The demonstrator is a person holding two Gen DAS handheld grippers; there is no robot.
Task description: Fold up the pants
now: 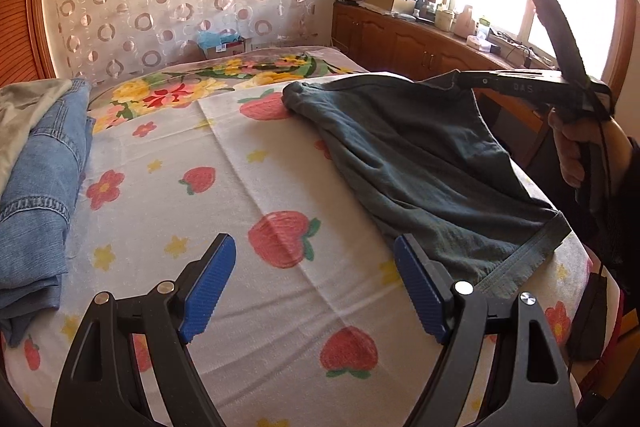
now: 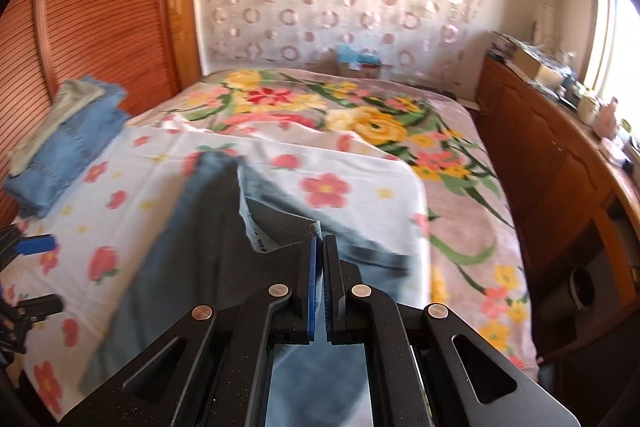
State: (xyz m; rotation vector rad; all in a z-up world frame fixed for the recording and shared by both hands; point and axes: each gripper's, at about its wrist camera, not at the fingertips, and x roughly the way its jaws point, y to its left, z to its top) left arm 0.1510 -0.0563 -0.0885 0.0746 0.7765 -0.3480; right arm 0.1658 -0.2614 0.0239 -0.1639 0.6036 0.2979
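Dark grey-green pants (image 1: 424, 163) lie on the strawberry-print sheet (image 1: 256, 187) at the bed's right side. My right gripper (image 1: 460, 77) is shut on an upper edge of the pants and lifts it above the bed. In the right wrist view its jaws (image 2: 321, 239) are closed on the fabric edge, and the pants (image 2: 192, 259) hang down and left, blurred. My left gripper (image 1: 316, 283) is open and empty, low over the sheet just left of the pants' hemmed edge (image 1: 524, 259). It shows at the left border of the right wrist view (image 2: 36, 271).
A stack of folded jeans (image 1: 40, 187) with a pale garment on top sits at the bed's left side (image 2: 68, 143). A floral blanket (image 2: 360, 115) covers the far bed. A wooden cabinet (image 2: 560, 163) with clutter runs along the right under the window.
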